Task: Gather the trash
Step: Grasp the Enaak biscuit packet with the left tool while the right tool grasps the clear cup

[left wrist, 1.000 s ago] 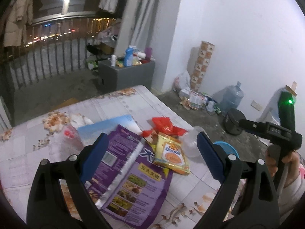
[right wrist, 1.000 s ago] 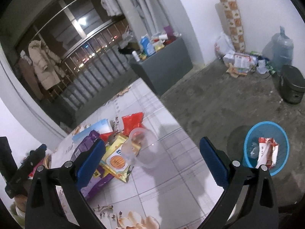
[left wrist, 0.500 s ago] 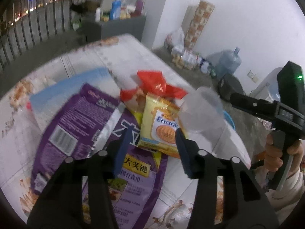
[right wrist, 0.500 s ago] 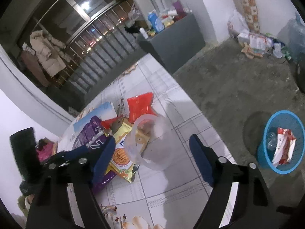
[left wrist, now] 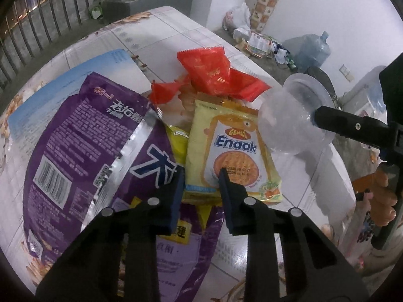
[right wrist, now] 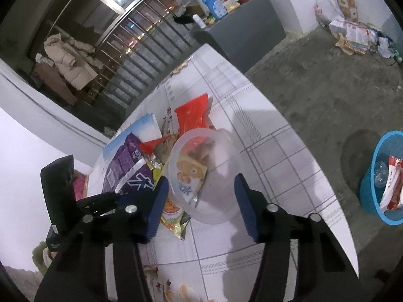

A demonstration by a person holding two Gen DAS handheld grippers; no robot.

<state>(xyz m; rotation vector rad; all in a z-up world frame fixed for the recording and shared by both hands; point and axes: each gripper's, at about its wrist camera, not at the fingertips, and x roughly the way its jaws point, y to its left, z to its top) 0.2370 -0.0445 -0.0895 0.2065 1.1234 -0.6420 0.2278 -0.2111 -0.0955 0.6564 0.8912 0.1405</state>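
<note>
Left hand-held gripper (left wrist: 200, 176) is pointing steeply down at the trash pile on the counter (left wrist: 176, 32). Its jaws have just been closing and are standing narrow, straddling the near edge of the yellow Enaak snack packet (left wrist: 233, 148). Pads aren't visibly pinching it yet, so I'm reading it as released, nothing grasped.

Right hand-held gripper (right wrist: 199, 183) is hovering over the clear plastic cup (right wrist: 205, 173), which is lying on its side at the right of the pile with the mouth facing this camera. Jaws have just been closing too and are sitting about half spread, with the cup between them. In the right wrist view there is a gap on both sides, so it is released, not clenched on the cup. From the left wrist view one black finger (left wrist: 352, 125) is reaching to the cup's rim; contact there is unclear.

Pile layout in the left view:
- purple snack bag (left wrist: 83, 138) is lying at left, partly over a light blue sheet (left wrist: 75, 75)
- red wrapper (left wrist: 214, 73) is sitting at the far side, behind the yellow packet
- cup is just right of the yellow packet, overlapping its corner

Blue basket (right wrist: 370, 183) is standing on the floor to the right of the counter, well apart from the pile, with wrappers inside. A person's hand (left wrist: 382, 196) is gripping the right tool's handle at the right edge.
</note>
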